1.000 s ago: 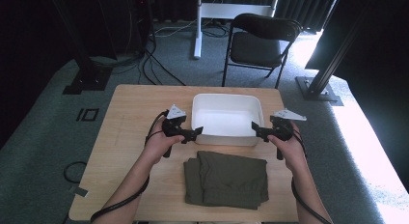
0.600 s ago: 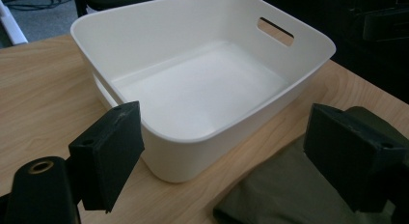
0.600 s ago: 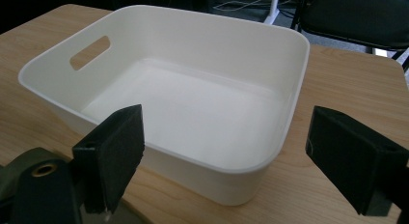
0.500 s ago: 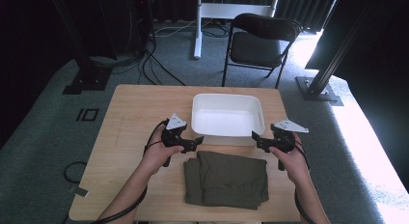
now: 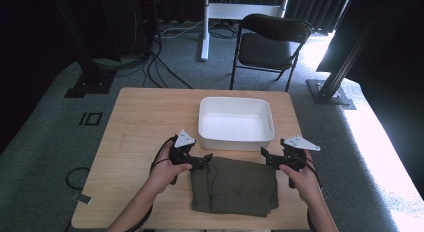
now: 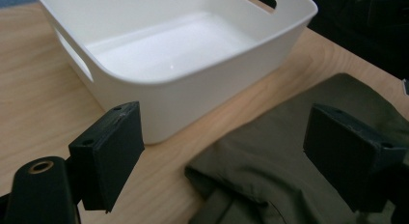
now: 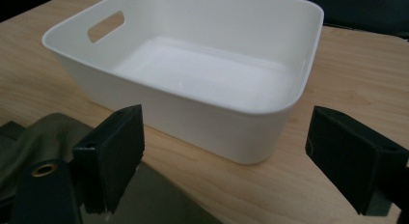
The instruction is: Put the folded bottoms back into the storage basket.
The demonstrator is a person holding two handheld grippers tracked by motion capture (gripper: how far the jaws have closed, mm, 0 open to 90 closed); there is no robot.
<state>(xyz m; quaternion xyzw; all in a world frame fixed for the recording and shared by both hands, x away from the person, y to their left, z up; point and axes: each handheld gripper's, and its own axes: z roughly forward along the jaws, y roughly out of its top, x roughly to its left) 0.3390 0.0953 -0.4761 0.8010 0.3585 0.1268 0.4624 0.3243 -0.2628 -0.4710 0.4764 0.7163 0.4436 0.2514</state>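
Olive folded cloth (image 5: 234,185) lies at the bench's (image 5: 135,122) 6 o'clock edge, just short of the white tub (image 5: 236,124). Left gripper (image 5: 204,159) and right gripper (image 5: 266,157) hover at its far corners, fingers wide, empty. Soft, light, floppy; pinch both corners together.

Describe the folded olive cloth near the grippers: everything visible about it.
The olive-green cloth is a soft woven garment folded into a rough rectangle with layered edges and a few creases. It lies flat on the wooden table's near edge, just in front of the white bin, apart from it. Nothing grips it.
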